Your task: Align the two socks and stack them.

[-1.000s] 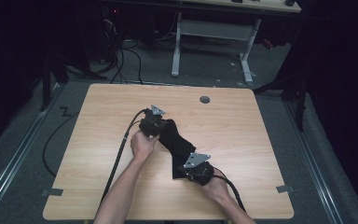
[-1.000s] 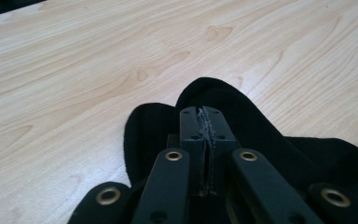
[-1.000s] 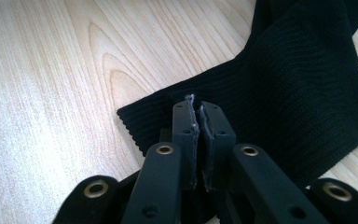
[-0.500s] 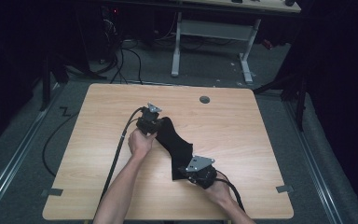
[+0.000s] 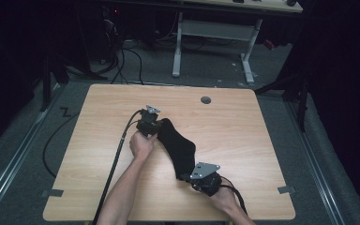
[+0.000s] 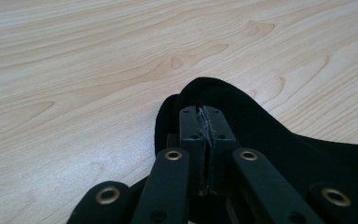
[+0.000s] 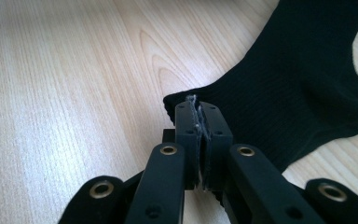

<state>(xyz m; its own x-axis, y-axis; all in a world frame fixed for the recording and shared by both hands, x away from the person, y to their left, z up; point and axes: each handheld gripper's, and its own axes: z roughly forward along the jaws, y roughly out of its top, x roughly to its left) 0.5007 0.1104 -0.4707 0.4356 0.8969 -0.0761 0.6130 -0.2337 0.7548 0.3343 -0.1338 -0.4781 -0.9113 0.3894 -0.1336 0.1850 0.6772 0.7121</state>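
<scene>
Pinching a black sock [image 5: 178, 146], left gripper [image 5: 155, 125] and right gripper [image 5: 191, 177] are clamped

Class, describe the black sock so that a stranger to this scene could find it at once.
Start at the wooden table. Near its middle a black sock lies flat on a slant between the two grippers, the left gripper pinching its far end and the right gripper its near end. It is the one soft cloth thing there.

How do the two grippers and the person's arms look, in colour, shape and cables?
Both grippers, left gripper and right gripper, are black, each topped with a grey three-cornered plate. Their flat black jaws show brass-coloured rivets. A black cable trails from each. The forearms are bare, without sleeves.
</scene>
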